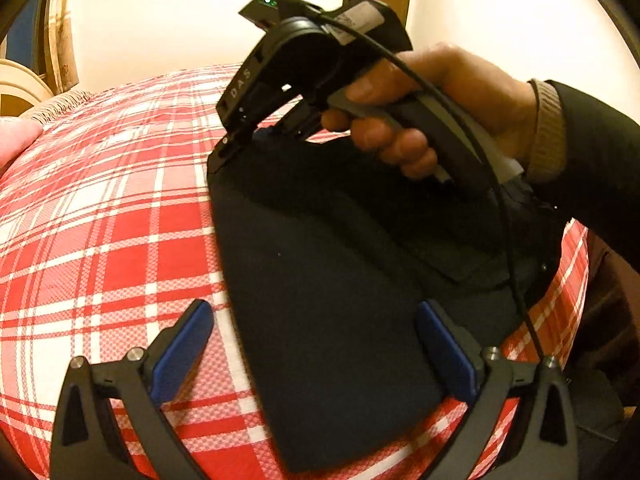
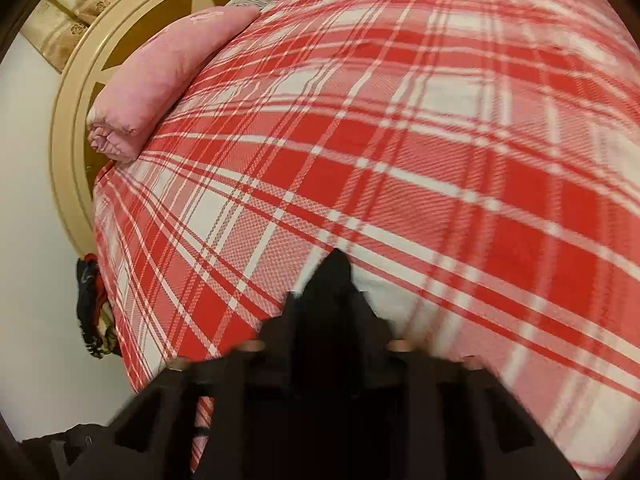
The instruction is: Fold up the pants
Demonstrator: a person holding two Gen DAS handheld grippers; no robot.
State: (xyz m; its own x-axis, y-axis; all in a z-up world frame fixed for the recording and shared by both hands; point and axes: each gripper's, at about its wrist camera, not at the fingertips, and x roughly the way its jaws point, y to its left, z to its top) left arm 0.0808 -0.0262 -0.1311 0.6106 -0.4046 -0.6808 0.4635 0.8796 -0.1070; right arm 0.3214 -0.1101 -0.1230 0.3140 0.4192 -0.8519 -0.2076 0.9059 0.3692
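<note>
Blue-padded fingers [image 1: 188, 344] of the left gripper [image 1: 316, 344] stand wide apart at the bottom of the left wrist view, holding nothing, straddling the near end of the dark pants [image 1: 320, 300]; one pad hangs over the red plaid bedcover [image 1: 100, 240] at about 8 o'clock, the other over the cloth at about 4 o'clock; the pants run from between them up towards 12 o'clock, lying flat on the bed. At the far end the right gripper [image 1: 234, 144], held in the person's hand [image 1: 420, 108], appears closed on a raised edge of the pants; the right wrist view is blurred, yet dark cloth [image 2: 336, 280] peaks between its fingers, which fits a pinch. The step looks like carrying that far edge over towards the near end; done well, the right gripper would keep its pinch firm and the lifted edge taut and level, while the left gripper could press or pinch the near hem so the lower layer does not slide; a pink pillow [image 2: 160, 80] lies well apart at the bed's head.
</note>
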